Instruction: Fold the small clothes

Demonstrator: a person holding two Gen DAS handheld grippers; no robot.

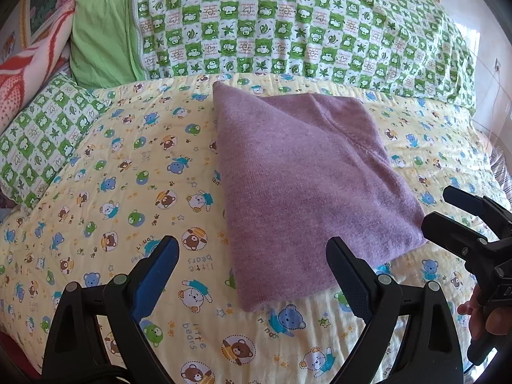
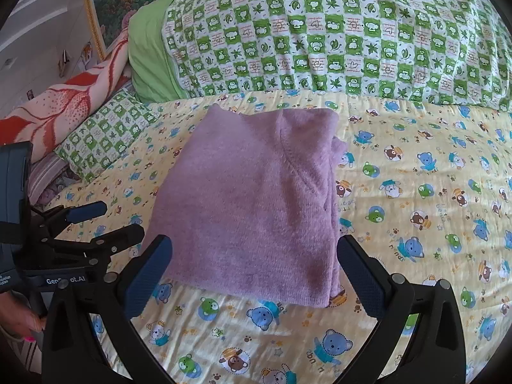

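Note:
A small purple knit garment (image 1: 307, 185) lies folded into a compact block on the yellow bear-print bedsheet (image 1: 128, 192); it also shows in the right wrist view (image 2: 252, 204). My left gripper (image 1: 252, 249) is open and empty, hovering above the garment's near left edge. My right gripper (image 2: 254, 249) is open and empty, just above the garment's near edge. The right gripper also shows at the right of the left wrist view (image 1: 448, 211), open. The left gripper shows at the left of the right wrist view (image 2: 108, 220), open.
A green checked quilt (image 1: 288, 25) is piled along the back of the bed. A matching pillow (image 1: 41, 140) and a red-patterned blanket (image 1: 28, 70) lie at the left. The yellow sheet (image 2: 416, 192) stretches to the right of the garment.

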